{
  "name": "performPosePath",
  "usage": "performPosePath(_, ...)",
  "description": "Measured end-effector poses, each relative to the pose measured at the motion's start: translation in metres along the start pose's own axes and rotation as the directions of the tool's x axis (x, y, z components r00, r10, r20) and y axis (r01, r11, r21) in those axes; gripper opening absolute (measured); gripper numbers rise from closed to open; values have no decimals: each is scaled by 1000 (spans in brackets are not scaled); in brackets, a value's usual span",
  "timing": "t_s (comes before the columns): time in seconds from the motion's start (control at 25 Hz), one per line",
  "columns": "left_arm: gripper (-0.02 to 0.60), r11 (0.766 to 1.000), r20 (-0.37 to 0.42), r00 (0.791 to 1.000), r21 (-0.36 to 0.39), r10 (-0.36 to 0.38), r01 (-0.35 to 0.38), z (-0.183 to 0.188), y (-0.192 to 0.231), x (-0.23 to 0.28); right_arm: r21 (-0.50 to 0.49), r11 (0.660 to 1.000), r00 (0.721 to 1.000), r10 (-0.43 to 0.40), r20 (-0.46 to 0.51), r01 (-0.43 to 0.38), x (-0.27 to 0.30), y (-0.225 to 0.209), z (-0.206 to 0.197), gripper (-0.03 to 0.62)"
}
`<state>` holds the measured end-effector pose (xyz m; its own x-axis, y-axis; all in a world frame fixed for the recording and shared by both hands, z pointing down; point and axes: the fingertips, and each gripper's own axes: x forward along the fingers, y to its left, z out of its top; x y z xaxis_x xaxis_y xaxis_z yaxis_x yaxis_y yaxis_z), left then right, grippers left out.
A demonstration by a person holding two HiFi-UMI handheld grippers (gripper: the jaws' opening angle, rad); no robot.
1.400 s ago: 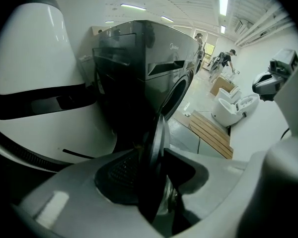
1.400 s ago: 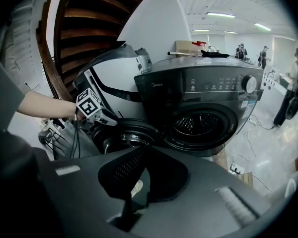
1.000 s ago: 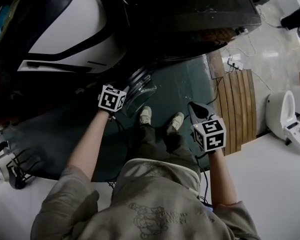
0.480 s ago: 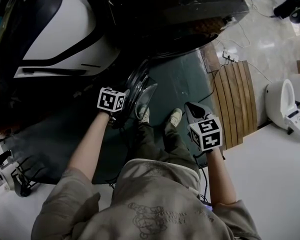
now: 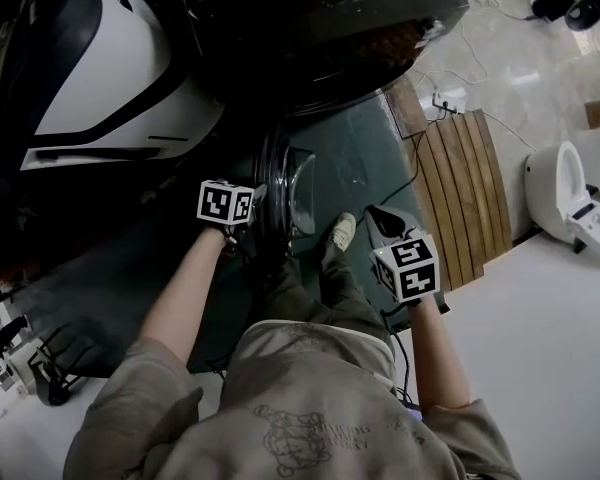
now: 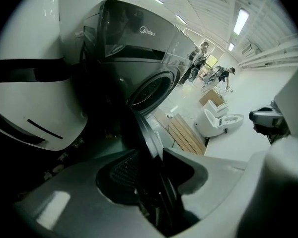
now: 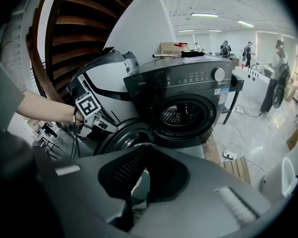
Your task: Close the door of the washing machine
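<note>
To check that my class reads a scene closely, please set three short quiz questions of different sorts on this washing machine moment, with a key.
1. True or false: the washing machine door is fully shut.
2. Which gripper clamps the door's edge? A left, B right, C neither.
3. Fill in: the right gripper holds ___.
Key: 1 false, it stands ajar; 2 A, the left gripper; 3 nothing.

printed grey-beige sweatshirt (image 5: 310,408), olive trousers (image 5: 315,290), pale shoe (image 5: 344,231), with black-and-white marker cubes (image 5: 225,203) on left claw (image 5: 262,210) and right claw (image 5: 373,212).
</note>
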<state>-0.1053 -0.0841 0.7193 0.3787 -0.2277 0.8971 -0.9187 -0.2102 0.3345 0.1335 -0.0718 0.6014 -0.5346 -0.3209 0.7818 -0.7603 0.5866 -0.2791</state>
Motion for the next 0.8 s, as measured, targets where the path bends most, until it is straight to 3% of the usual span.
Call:
performPosePath(0.16,157,997,15,999,-66,-31,32,6,-20,9,18,1000,1000,-11,5,11,-6,-12,-5,28)
performPosePath(0.28,158,986,46,998,-157,-47,54,14,-32,17,33,999,1000,-20,11,20,-10,-21,-6,28)
performPosePath(0.4,157,959,85,994,-270,-64,85,22,-42,25,50,998,999,-32,19,31,-14,-30,-8,28)
performPosePath(0.6,167,922,125,988,-365,-92,132,39,-61,40,85,995,998,-54,28,51,-19,-46,-13,28)
performPosePath(0.8,172,857,182,976,-477,-119,194,58,-75,52,107,992,997,-69,26,66,-17,-55,-14,28)
